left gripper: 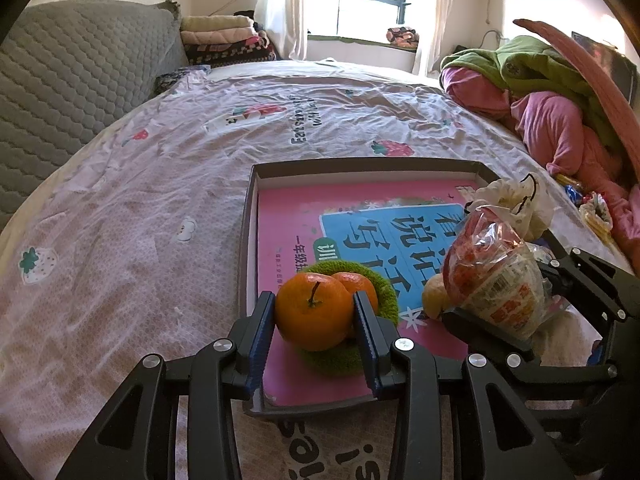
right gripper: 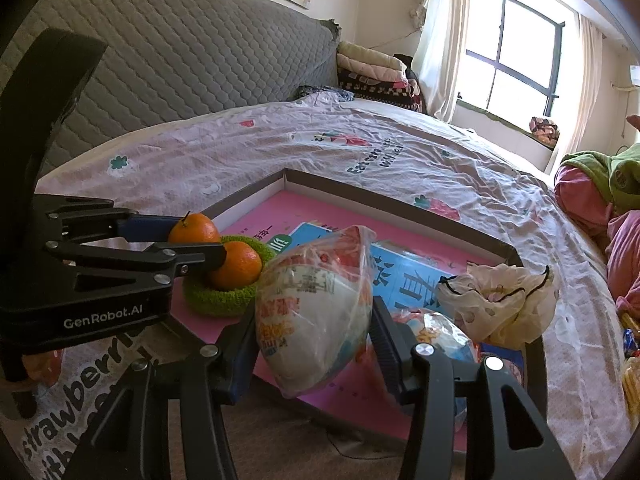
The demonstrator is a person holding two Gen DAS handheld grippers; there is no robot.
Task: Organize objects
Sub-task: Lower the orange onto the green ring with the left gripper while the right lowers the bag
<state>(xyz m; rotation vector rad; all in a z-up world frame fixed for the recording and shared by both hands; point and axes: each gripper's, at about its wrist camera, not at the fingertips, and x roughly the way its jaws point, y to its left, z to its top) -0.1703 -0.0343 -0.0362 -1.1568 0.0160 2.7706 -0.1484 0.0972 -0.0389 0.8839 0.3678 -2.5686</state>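
A shallow dark-rimmed box [left gripper: 360, 166] lies on the bed with a pink book [left gripper: 288, 240] inside. My left gripper [left gripper: 314, 312] is shut on an orange [left gripper: 304, 300], held over the near edge of a green knitted ring [left gripper: 386, 292]. A second orange [left gripper: 358, 282] sits in that ring. In the right wrist view my right gripper [right gripper: 312, 320] is shut on a red-and-white snack packet [right gripper: 316, 300], held above the box's near side. The left gripper [right gripper: 188, 240] shows at that view's left with its orange [right gripper: 194, 229]. The right gripper [left gripper: 508, 292] shows at the left wrist view's right.
A crumpled white plastic bag [right gripper: 500, 304] and another packet [right gripper: 440, 332] lie in the box's right part. A pale yellow fruit [left gripper: 434, 294] sits beside the held packet. Green and pink clothes [left gripper: 540, 92] pile up on the right, and a grey quilted headboard [left gripper: 80, 72] stands left.
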